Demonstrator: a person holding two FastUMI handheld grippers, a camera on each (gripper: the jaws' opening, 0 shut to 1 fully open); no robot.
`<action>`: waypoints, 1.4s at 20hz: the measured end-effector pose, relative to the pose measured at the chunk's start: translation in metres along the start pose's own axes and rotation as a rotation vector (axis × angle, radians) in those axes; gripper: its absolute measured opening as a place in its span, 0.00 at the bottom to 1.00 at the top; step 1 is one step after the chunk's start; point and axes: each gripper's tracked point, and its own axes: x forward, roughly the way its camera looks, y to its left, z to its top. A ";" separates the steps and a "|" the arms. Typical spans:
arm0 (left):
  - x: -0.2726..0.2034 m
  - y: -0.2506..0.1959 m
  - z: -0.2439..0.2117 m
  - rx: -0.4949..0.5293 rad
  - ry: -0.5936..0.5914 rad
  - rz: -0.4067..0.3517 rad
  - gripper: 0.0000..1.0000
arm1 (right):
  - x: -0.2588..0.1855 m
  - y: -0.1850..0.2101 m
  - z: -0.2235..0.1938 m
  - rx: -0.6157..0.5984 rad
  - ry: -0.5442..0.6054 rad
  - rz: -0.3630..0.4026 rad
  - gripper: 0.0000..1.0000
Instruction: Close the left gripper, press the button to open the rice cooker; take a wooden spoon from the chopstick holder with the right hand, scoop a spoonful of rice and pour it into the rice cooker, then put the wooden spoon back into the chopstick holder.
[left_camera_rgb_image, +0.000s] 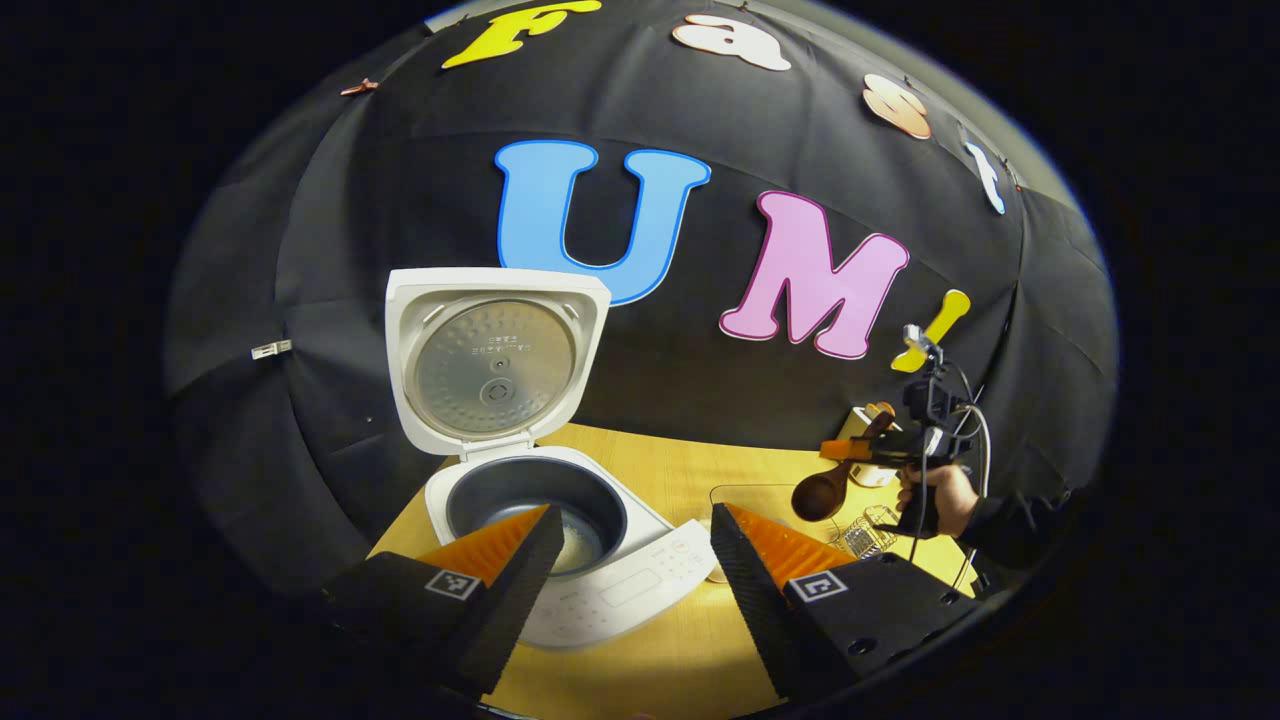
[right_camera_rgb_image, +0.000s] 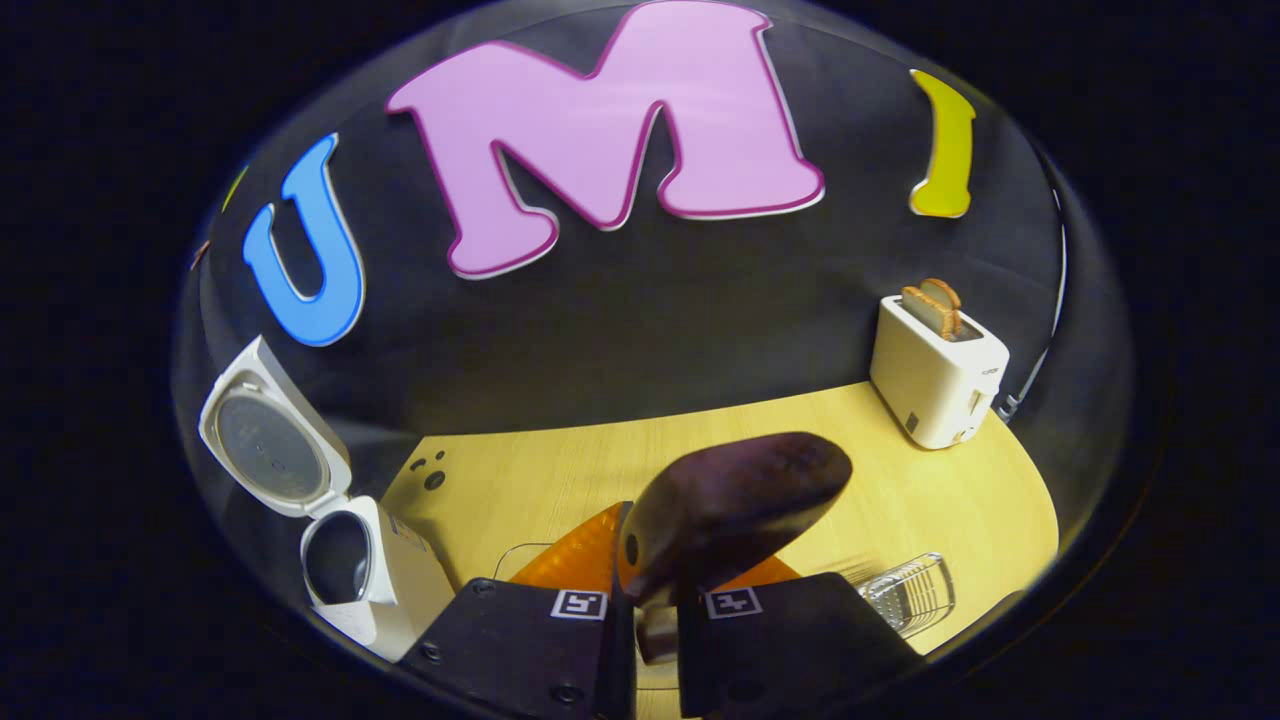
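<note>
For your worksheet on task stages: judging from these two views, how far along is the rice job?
Done: the rice cooker stands with its lid up, and some rice lies in its pot. In hand: the right gripper is shut on the wooden spoon, held above the table. Left: returning the spoon to the chopstick holder. The left gripper is open.

A white rice cooker (left_camera_rgb_image: 560, 540) is seen at the lower middle of the left gripper view. Its raised lid (left_camera_rgb_image: 495, 360) is silver inside, with a pattern of tiny dots, and its pot is dark grey. A dark brown wooden spoon (right_camera_rgb_image: 730, 515) is seen at the lower middle of the right gripper view. A white toaster (right_camera_rgb_image: 935, 375) with brown toast is seen at the right. The table (right_camera_rgb_image: 560, 480) is light yellow wood.
</note>
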 end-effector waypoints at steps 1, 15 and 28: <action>0.002 0.004 -0.004 -0.010 0.006 -0.005 0.96 | 0.006 0.004 -0.008 -0.029 0.002 -0.006 0.21; 0.023 0.023 -0.028 -0.166 0.054 -0.058 0.96 | 0.034 0.006 -0.080 -0.259 0.134 -0.072 0.10; 0.023 0.035 -0.019 -0.203 0.043 -0.034 0.96 | 0.019 0.066 -0.121 0.137 0.268 0.013 0.10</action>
